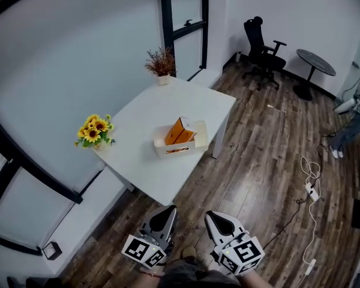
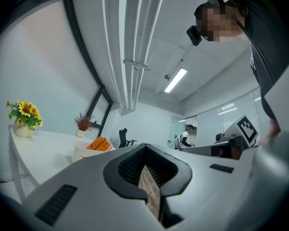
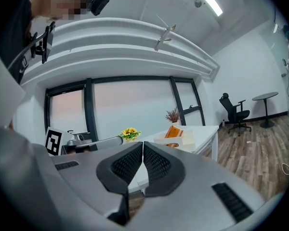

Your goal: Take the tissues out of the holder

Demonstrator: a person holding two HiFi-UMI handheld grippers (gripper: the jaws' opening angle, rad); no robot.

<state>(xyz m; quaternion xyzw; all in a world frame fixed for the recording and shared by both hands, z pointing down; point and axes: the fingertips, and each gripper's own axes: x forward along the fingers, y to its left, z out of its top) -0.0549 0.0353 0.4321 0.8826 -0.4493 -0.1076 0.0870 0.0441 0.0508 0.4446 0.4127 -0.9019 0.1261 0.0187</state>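
Head view: A white, flat, square table [image 1: 147, 122] stands on a brown wood floor [image 1: 258, 161]. The holder [image 1: 195, 141] is a white box with straight walls and a slot cut in its side. It sits by the middle of the table's right edge. The tissues [image 1: 179, 131] are smooth orange packs. They stand in the holder and lean a little. Yellow sunflowers [image 1: 94, 131] in a pot are on the left corner. A dry plant [image 1: 161, 62] in a small pot is on the far corner. A black chair [image 1: 263, 53] and a round table [image 1: 315, 62] stand far back. A white cord [image 1: 312, 191] curls on the floor. The left gripper [image 1: 166, 212] and right gripper [image 1: 215, 218] are low in the picture, well away from the table. Both are grey with pointed tips.

Left gripper view: The left gripper's [image 2: 145, 147] jaws are pressed together at the tips, with nothing between them. Their black pads have tiny ridges. The holder [image 2: 84, 152] and its orange tissues [image 2: 100, 143] sit on the table, far past the tips.

Right gripper view: The right gripper's [image 3: 142, 143] jaws are also closed tip to tip and hold nothing. The pads look bumpy. The holder [image 3: 183, 139] with the tissues [image 3: 174, 131] is far off on the table, near the edge.
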